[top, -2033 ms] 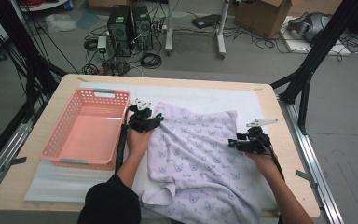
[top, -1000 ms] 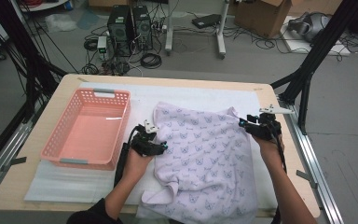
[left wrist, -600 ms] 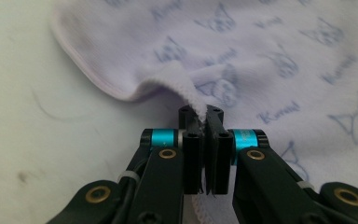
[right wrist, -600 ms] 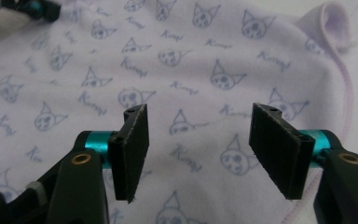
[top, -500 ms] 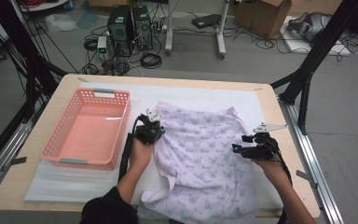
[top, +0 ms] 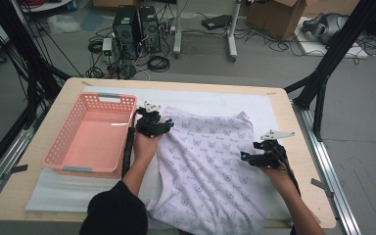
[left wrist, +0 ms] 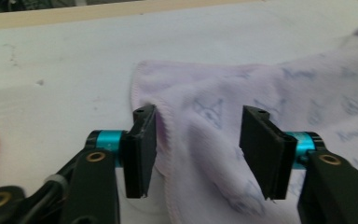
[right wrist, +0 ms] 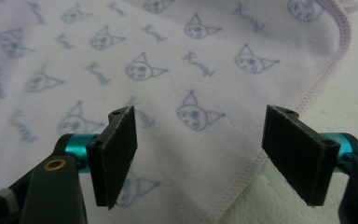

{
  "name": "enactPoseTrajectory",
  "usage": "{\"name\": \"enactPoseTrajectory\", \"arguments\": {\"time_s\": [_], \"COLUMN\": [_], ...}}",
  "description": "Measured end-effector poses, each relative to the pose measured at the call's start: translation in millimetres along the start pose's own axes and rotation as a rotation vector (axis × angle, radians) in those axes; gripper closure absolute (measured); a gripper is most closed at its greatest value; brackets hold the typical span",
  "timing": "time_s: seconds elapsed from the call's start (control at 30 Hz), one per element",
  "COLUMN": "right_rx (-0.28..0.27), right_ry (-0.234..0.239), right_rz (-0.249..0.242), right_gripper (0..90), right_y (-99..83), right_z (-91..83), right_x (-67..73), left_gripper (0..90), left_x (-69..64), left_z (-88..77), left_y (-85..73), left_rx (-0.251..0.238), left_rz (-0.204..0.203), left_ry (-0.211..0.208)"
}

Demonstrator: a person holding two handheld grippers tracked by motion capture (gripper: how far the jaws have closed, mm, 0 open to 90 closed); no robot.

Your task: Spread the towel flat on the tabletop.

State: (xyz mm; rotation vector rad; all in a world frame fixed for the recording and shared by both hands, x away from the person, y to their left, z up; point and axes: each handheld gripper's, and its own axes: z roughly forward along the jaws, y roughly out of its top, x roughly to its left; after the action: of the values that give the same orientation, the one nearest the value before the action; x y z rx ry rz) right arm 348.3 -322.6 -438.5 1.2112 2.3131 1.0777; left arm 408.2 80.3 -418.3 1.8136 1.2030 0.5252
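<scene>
A lavender cloth (top: 210, 161) printed with small cat faces lies spread on the white mat, its near end hanging over the table's front edge. My left gripper (top: 167, 125) is at the cloth's far left corner. Its jaws have just been opening and stand open (left wrist: 196, 144), with the hemmed edge of the cloth (left wrist: 223, 107) lying loose between them. My right gripper (top: 248, 158) hovers low over the cloth's right edge. Its jaws have also just been opening and stand wide open (right wrist: 209, 154) above the flat cloth (right wrist: 168, 70), which the pads do not touch.
A pink plastic basket (top: 93, 142) stands on the left of the table, close beside my left forearm. The white mat (top: 210, 100) shows bare behind the cloth. Black frame posts stand at the table's corners; the wooden table edge (top: 10, 196) runs at the near left.
My left gripper has moved farther away to the cloth's far left corner, closed and opened again. My right gripper has come nearer and lower, and the far right corner now lies flat.
</scene>
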Motion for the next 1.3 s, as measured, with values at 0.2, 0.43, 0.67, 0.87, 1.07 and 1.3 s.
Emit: {"name": "enactPoseTrajectory", "arguments": {"time_s": [0.2,0.43,0.67,0.87,1.07,1.3], "right_rx": [0.063,0.035,-0.04,-0.085,-0.095,-0.101], "right_ry": [-0.046,0.007,-0.1,-0.172,-0.122,-0.047], "right_rz": [-0.068,-0.058,0.066,0.058,0.077,0.065], "right_gripper": [23.1,85.2,85.8,82.6,56.4,49.7], "right_y": [3.3,16.2,30.2,33.7,30.1,7.1], "right_z": [15.4,23.6,35.5,32.9,15.7,-15.8], "right_x": [3.0,-9.3,-35.0,-32.3,-27.3,-15.6], "left_gripper": [37.0,33.9,33.6,33.4,33.4,39.9], "left_x": [-6.7,-25.4,-34.7,-34.9,-38.5,-41.9], "left_z": [-22.6,-40.9,-47.7,-44.8,-35.8,-33.7], "left_y": [-12.6,-23.4,-38.1,-46.4,-54.4,-57.2], "left_rx": [0.028,0.054,0.085,0.139,0.191,0.195], "left_rz": [-0.005,0.052,0.048,0.054,0.152,0.203], "left_ry": [-0.087,-0.148,-0.18,-0.173,-0.109,-0.076]}}
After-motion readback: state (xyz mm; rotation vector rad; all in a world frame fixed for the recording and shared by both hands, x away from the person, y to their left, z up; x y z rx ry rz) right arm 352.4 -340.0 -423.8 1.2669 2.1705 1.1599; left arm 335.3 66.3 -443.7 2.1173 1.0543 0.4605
